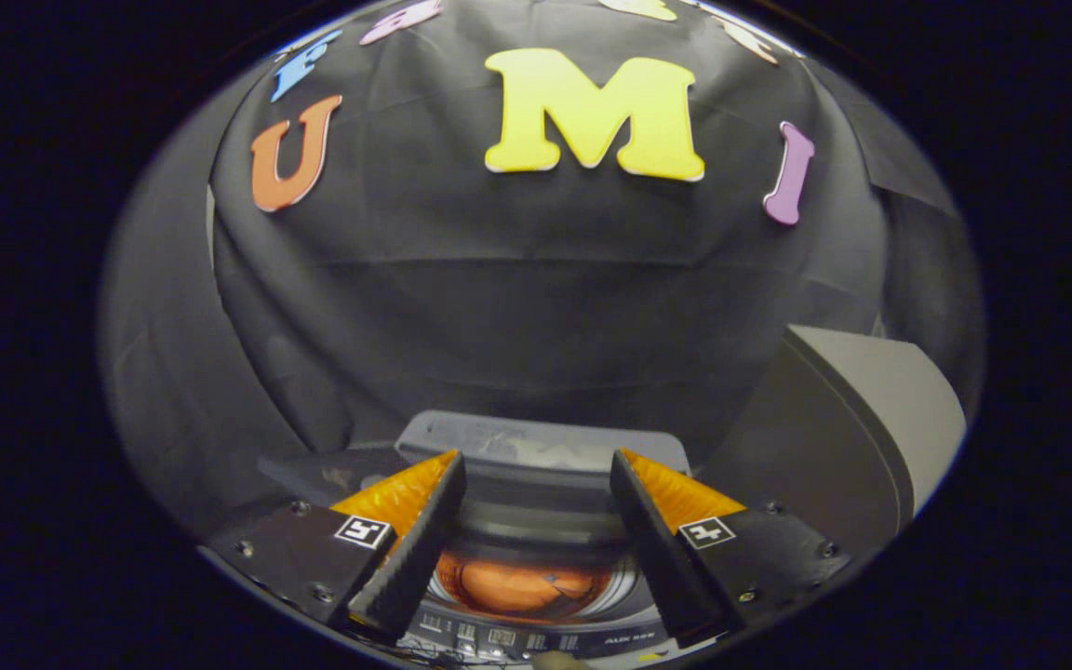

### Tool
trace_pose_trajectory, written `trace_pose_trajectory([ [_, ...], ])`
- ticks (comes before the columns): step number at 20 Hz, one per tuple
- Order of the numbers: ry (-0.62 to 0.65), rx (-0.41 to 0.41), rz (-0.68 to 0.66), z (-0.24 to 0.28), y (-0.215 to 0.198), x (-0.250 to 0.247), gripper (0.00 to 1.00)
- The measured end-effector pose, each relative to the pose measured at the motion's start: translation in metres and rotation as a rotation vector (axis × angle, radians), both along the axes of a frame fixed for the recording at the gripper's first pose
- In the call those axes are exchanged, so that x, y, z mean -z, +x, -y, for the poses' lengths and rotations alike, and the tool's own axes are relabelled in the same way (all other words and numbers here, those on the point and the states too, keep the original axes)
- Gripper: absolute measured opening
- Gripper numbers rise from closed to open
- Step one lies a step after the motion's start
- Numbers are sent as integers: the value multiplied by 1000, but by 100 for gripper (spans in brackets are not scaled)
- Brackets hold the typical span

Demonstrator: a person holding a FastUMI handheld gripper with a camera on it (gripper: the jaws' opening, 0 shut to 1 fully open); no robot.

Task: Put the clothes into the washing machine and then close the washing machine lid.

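Note:
The washing machine (536, 521) lies below and between my fingers, seen from above. Its lid (545, 442) stands raised at the back, just beyond the fingertips. An orange garment (522, 586) rests inside the drum, visible through the gap between the fingers. The machine's control panel (536, 640) runs along its near edge. My gripper (536, 465) hovers above the drum opening, open, with nothing held between the fingers (424, 521).
A grey box-shaped object (857, 419) stands to the right of the machine, close beside the right finger. Black cloth forms the booth wall behind and to the left of the machine.

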State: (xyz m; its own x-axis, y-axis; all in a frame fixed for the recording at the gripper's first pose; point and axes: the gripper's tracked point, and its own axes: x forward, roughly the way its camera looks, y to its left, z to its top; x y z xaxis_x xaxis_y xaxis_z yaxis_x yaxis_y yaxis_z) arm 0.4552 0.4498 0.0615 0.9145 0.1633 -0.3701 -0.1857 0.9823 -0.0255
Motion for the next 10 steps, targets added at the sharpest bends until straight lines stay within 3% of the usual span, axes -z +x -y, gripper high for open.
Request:
trace_pose_trajectory([
  [5, -33, 3, -81, 6, -18, 37, 98],
  [10, -26, 16, -81, 9, -23, 34, 98],
])
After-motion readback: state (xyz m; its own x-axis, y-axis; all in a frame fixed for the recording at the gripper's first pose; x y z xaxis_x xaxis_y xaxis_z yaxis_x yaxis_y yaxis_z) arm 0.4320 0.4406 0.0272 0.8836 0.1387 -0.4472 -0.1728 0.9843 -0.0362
